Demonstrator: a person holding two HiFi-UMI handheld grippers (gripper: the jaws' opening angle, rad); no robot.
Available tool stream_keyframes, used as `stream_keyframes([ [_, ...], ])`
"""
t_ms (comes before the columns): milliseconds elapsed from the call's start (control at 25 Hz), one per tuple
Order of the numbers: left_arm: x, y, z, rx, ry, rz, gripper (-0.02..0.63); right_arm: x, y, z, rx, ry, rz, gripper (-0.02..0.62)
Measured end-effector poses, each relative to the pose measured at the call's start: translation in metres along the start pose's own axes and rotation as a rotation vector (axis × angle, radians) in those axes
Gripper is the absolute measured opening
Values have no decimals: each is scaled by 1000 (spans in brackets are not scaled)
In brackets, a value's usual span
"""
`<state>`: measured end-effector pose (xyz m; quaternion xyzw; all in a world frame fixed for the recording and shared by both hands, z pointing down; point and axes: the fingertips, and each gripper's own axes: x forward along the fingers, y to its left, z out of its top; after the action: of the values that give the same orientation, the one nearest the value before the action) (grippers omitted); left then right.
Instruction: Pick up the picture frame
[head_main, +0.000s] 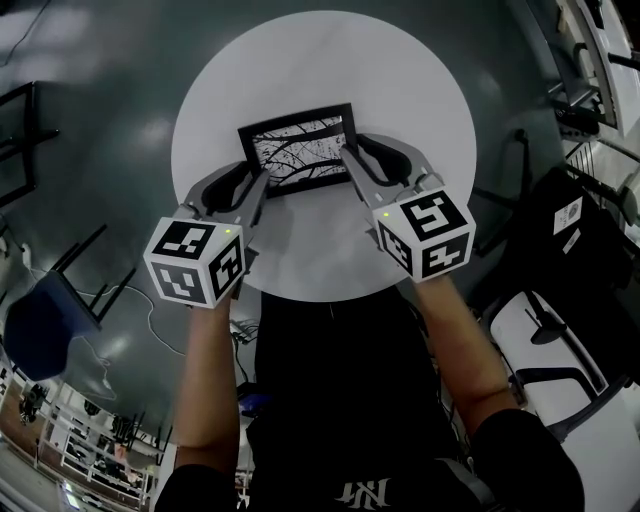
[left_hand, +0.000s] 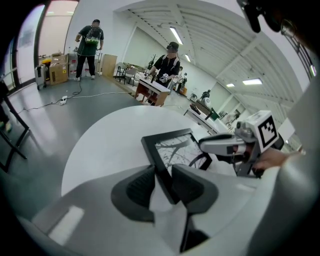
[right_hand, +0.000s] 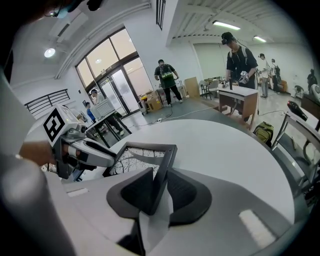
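Note:
A black picture frame holding a black-and-white branch print lies on the round white table. My left gripper is at the frame's left side. In the left gripper view the frame's edge runs between the two dark pads of the left gripper, and both pads lie against it. My right gripper is at the frame's right side. In the right gripper view the right gripper has its pads closed on the frame's rim. Each gripper also sees the other across the frame.
A black chair and a white chair stand to the right of the table, and a blue seat to the left. People stand in the hall beyond, near a wooden desk. Cables lie on the grey floor.

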<state>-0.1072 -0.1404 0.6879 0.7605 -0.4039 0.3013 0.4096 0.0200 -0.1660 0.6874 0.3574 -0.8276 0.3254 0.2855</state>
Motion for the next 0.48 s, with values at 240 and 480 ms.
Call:
stream_keyframes([
  [240, -20, -7, 5, 14, -35, 7, 104, -15, 13, 9, -13, -30, -4, 86],
  [480, -49, -19, 35, 43, -105, 19, 101, -43, 22, 40, -31, -89, -14, 86],
])
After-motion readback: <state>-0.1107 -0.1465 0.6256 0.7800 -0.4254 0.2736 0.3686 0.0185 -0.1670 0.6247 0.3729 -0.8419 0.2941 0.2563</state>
